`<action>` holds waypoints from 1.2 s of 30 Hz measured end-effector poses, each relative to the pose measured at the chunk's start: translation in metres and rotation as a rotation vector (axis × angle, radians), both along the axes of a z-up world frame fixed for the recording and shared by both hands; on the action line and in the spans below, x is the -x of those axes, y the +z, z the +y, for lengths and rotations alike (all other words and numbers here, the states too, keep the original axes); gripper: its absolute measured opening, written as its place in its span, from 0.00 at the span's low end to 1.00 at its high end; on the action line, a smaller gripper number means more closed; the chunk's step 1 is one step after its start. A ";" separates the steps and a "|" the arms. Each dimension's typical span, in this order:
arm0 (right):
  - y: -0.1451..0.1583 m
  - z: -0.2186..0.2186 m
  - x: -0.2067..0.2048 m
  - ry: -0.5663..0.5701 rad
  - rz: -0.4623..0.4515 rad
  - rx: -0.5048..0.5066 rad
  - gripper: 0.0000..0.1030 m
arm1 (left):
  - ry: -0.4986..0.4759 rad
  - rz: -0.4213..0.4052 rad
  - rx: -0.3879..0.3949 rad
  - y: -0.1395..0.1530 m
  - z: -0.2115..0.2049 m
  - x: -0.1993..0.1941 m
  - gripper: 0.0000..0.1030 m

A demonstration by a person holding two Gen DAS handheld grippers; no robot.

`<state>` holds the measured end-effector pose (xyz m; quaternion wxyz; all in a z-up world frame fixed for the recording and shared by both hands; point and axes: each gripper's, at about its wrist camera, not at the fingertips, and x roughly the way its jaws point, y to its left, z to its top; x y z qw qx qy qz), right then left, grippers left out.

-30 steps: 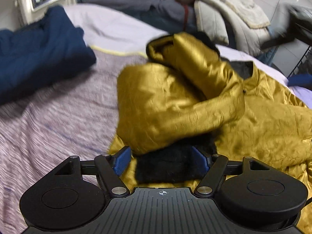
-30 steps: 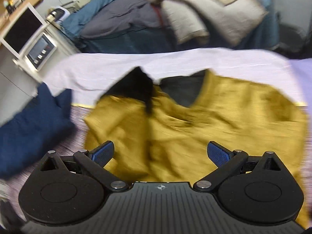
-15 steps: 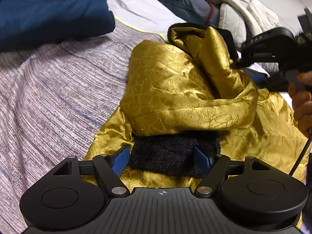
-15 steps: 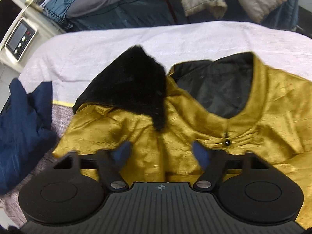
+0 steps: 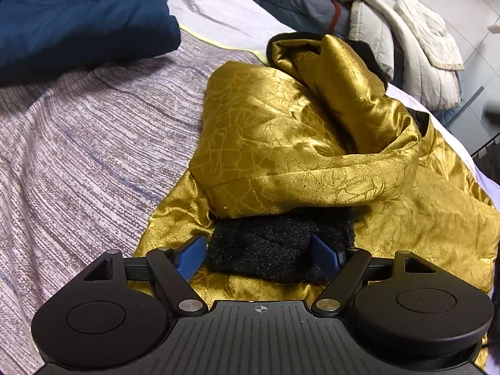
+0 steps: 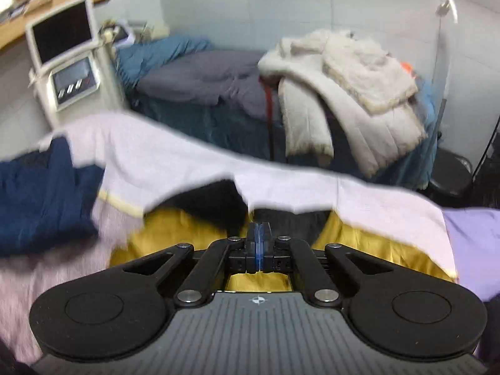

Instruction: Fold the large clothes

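Observation:
A shiny gold jacket (image 5: 265, 137) lies on the bed, one sleeve folded across its body. The sleeve ends in a black fur cuff (image 5: 275, 237). My left gripper (image 5: 259, 250) is closed partway on that cuff, a blue pad at each side, low over the jacket's front. In the right wrist view the jacket (image 6: 359, 243) and its black fur collar (image 6: 212, 203) lie blurred just beyond my right gripper (image 6: 257, 234). That gripper is shut, pads together, with nothing seen between them, and it hangs above the jacket.
A folded navy garment (image 5: 78, 22) sits at the bed's far left on the striped cover (image 5: 78, 156). Behind the bed, a cream coat (image 6: 343, 78) is heaped on grey and blue bedding. A white machine with a screen (image 6: 62, 53) stands back left, a black stool (image 6: 450, 175) at right.
My right gripper's jaws went from wide open to shut, and it rose and tipped up away from the collar, leaving the left wrist view. The left gripper sank slightly, cuff still between its pads.

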<state>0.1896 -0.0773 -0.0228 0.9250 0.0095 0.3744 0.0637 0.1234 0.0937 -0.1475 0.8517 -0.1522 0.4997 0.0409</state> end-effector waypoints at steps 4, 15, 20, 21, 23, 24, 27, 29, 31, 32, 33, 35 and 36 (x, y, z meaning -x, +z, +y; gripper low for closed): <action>-0.036 -0.016 0.004 -0.014 0.161 -0.042 0.49 | -0.002 0.003 -0.002 0.001 0.000 -0.001 1.00; -0.091 -0.004 -0.067 -0.107 0.344 -0.334 0.72 | -0.008 0.007 -0.012 0.001 0.002 0.004 1.00; -0.113 0.011 -0.100 -0.109 0.412 -0.408 0.35 | -0.007 0.010 -0.013 -0.001 0.001 0.004 1.00; -0.115 0.016 -0.103 -0.079 0.429 -0.403 0.13 | -0.007 0.012 -0.012 -0.001 0.001 0.003 1.00; -0.105 0.027 -0.102 -0.044 0.396 -0.315 0.08 | -0.005 0.012 -0.008 -0.002 0.002 0.003 1.00; -0.095 0.030 -0.098 -0.032 0.352 -0.292 0.08 | -0.005 0.012 -0.006 -0.003 0.003 0.003 1.00; -0.056 0.030 -0.074 -0.022 0.204 -0.253 0.07 | 0.000 0.009 0.004 -0.004 0.004 0.003 1.00; -0.025 0.026 -0.046 -0.041 0.071 -0.184 0.07 | 0.000 0.004 0.008 -0.004 0.004 0.003 1.00; -0.002 0.019 -0.011 -0.069 -0.053 -0.120 0.07 | -0.006 0.003 0.003 -0.004 0.002 0.003 1.00; 0.003 0.015 0.006 -0.079 -0.091 -0.089 0.08 | -0.006 0.005 -0.003 -0.004 0.002 0.003 1.00; 0.003 0.012 0.022 -0.091 -0.110 -0.061 0.09 | -0.002 0.008 -0.006 -0.005 0.002 0.003 1.00; -0.017 0.005 0.045 -0.085 -0.077 0.001 0.17 | 0.011 0.018 0.004 -0.008 0.003 0.002 1.00; -0.032 0.001 0.051 -0.092 -0.021 0.035 0.20 | 0.014 0.020 0.013 -0.009 0.005 0.001 1.00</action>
